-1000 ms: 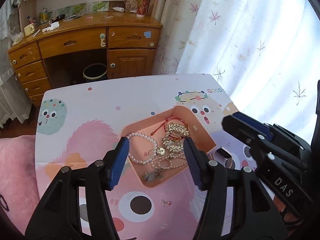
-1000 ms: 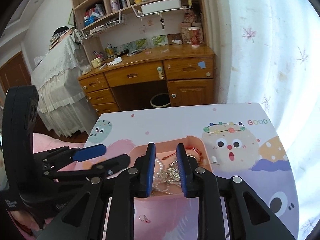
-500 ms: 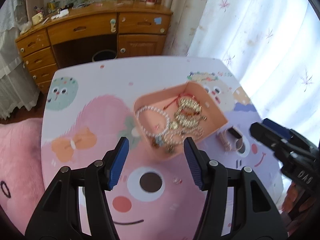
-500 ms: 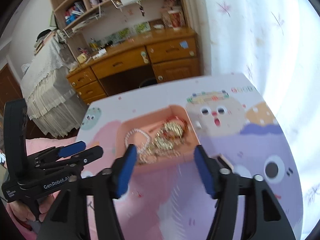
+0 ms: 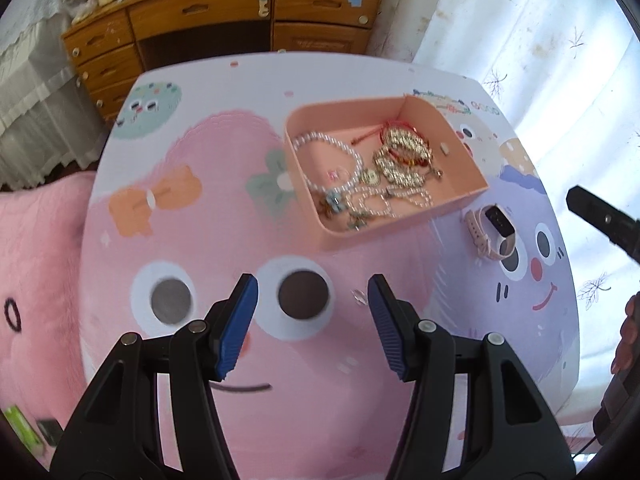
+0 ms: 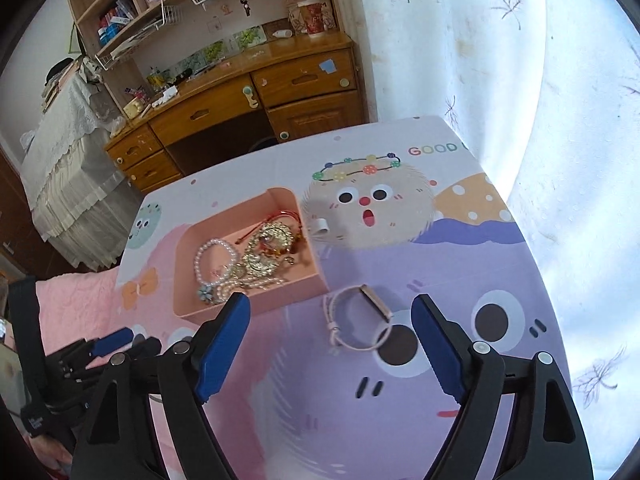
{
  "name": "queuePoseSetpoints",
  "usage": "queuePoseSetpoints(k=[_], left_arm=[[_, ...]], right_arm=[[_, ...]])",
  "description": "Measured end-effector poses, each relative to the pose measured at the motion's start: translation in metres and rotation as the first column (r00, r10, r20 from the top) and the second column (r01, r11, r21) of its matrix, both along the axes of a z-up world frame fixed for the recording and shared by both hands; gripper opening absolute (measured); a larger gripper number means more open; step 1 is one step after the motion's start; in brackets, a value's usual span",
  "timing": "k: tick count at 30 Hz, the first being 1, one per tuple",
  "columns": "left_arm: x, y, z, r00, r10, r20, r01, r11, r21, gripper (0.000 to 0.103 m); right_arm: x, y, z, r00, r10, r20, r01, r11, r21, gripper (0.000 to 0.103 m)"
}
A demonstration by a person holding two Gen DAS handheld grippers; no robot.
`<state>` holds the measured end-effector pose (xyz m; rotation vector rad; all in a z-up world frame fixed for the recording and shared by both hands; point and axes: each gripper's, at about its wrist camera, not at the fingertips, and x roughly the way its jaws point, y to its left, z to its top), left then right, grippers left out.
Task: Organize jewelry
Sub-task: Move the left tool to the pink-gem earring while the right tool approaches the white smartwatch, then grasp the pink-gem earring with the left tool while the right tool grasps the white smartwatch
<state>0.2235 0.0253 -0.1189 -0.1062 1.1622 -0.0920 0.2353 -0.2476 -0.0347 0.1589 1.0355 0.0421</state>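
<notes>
Both grippers released, empty. Right gripper (image 6: 332, 348) hovers above pink watch (image 6: 360, 320), which lies on table (image 6: 460, 264) just beside pink tray (image 6: 280, 296). I lower straight, pinch band (not face), lift into tray. Left gripper (image 5: 312, 324) idle near small ring (image 5: 359, 297).

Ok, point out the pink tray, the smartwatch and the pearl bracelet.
pink tray (image 5: 400, 222), left wrist view, near outer wall.
smartwatch (image 6: 374, 300), right wrist view, its case.
pearl bracelet (image 5: 354, 156), left wrist view, bead strand.
</notes>
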Motion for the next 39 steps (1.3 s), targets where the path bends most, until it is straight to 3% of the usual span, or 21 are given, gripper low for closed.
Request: queuePoseSetpoints(k=[9,16,19,22,24,30,35,39], left_arm=[[-0.008,-0.032,-0.025,0.991,0.126,-0.039,-0.128,0.991,-0.028,0.054],[-0.011,-0.046,-0.045,0.967,0.254,-0.014,-0.255,0.962,-0.094,0.054],[-0.012,-0.049,-0.051,0.957,0.291,-0.004,-0.290,0.951,-0.103,0.054],[-0.011,-0.053,-0.057,0.949,0.314,0.010,-0.312,0.947,-0.070,0.054],[-0.011,-0.057,-0.060,0.947,0.320,0.022,-0.319,0.947,-0.043,0.054],[-0.012,-0.063,-0.065,0.942,0.331,0.055,-0.332,0.943,0.006,0.049],[-0.013,-0.062,-0.066,0.932,0.355,0.077,-0.357,0.934,0.016,0.034],[-0.014,-0.060,-0.066,0.928,0.361,0.088,-0.364,0.931,0.015,0.016]], right_arm=[[0.027,-0.038,-0.037,0.988,0.029,-0.154,-0.026,0.999,0.022,0.084],[0.046,-0.061,-0.077,0.959,0.025,-0.282,-0.001,0.996,0.085,0.084],[0.053,-0.063,-0.092,0.947,0.043,-0.320,-0.004,0.993,0.121,0.074],[0.060,-0.060,-0.105,0.936,0.059,-0.347,-0.017,0.992,0.122,0.064],[0.064,-0.058,-0.113,0.929,0.072,-0.364,-0.030,0.993,0.118,0.052],[0.074,-0.053,-0.129,0.903,0.091,-0.421,-0.025,0.987,0.160,0.034],[0.080,-0.052,-0.135,0.896,0.106,-0.432,-0.027,0.983,0.184,0.018],[0.079,-0.050,-0.136,0.892,0.118,-0.437,-0.033,0.980,0.198,0.015]])
